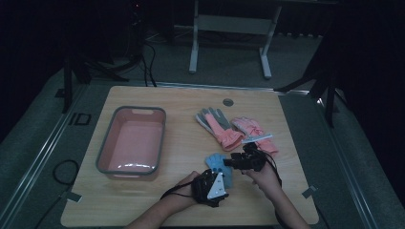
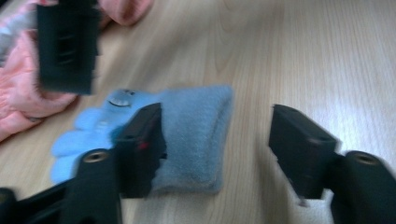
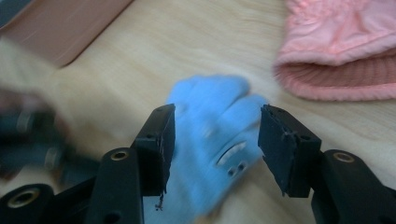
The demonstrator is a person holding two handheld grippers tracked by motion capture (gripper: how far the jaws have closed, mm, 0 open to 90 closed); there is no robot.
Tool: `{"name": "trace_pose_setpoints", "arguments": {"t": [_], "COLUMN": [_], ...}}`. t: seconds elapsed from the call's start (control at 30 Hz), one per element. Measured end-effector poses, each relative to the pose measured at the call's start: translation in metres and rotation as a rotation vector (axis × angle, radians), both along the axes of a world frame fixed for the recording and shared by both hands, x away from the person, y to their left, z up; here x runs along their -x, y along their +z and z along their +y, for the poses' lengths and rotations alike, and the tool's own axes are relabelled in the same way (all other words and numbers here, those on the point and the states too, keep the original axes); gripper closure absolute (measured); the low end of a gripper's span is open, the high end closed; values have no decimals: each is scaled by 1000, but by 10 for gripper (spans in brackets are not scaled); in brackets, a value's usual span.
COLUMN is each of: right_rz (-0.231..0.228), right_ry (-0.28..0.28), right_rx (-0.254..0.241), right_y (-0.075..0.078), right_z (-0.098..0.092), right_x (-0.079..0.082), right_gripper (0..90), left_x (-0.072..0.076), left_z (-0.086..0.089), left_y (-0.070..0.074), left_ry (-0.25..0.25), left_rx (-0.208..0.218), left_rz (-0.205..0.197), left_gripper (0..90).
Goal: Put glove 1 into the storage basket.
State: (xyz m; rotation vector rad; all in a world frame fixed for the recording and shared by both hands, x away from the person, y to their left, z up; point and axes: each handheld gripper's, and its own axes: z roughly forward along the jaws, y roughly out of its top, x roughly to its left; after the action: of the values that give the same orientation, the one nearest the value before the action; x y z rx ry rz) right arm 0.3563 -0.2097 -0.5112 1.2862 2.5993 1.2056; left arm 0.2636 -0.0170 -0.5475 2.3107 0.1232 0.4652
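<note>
At the near edge of the wooden table [image 1: 191, 109], a small blue glove [image 1: 220, 165] lies flat between the 2 grippers, just right of the pink basin [image 1: 131, 143] and near 2 pink gloves [image 1: 239, 131].

The left gripper [image 2: 219, 140] comes at the cuff end with its jaws about half spread. One jaw overlaps the grey-blue cuff [image 2: 196, 140] and the other stands off on bare wood, so nothing is pinched.

The right gripper [image 3: 215, 140] straddles the finger end, where a small face is stitched, again at middling width. Its pads look just clear of the fabric, though blur makes that hard to confirm.

The glove looks fleecy, light and limp. It should sag and fold when lifted, and it won't slip or break. I'd judge the doubled cuff the firmest place to pinch, with a 2nd hold on the fingers to keep it spread.
</note>
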Motion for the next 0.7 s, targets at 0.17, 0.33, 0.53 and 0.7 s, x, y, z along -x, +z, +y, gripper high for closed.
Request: {"name": "trace_pose_setpoints", "arguments": {"t": [0.17, 0.33, 0.53, 0.7], "right_rz": [20, 6, -98, -104], "right_ry": [-25, -16, -1, 34], "right_rx": [8, 58, 137, 149], "right_y": [-14, -27, -33, -33], "right_z": [8, 19, 28, 32], "right_x": [-9, -5, 9, 10], "right_gripper": [385, 357, 426, 592], "left_x": [-8, -11, -11, -11], "left_z": [-3, -3, 1, 0], "left_y": [-7, -8, -9, -9], "left_ry": [19, 51, 82, 111], "left_rx": [-23, -13, -19, -14], "left_rz": [24, 40, 30, 41], "left_gripper": [403, 408, 578, 669]}}
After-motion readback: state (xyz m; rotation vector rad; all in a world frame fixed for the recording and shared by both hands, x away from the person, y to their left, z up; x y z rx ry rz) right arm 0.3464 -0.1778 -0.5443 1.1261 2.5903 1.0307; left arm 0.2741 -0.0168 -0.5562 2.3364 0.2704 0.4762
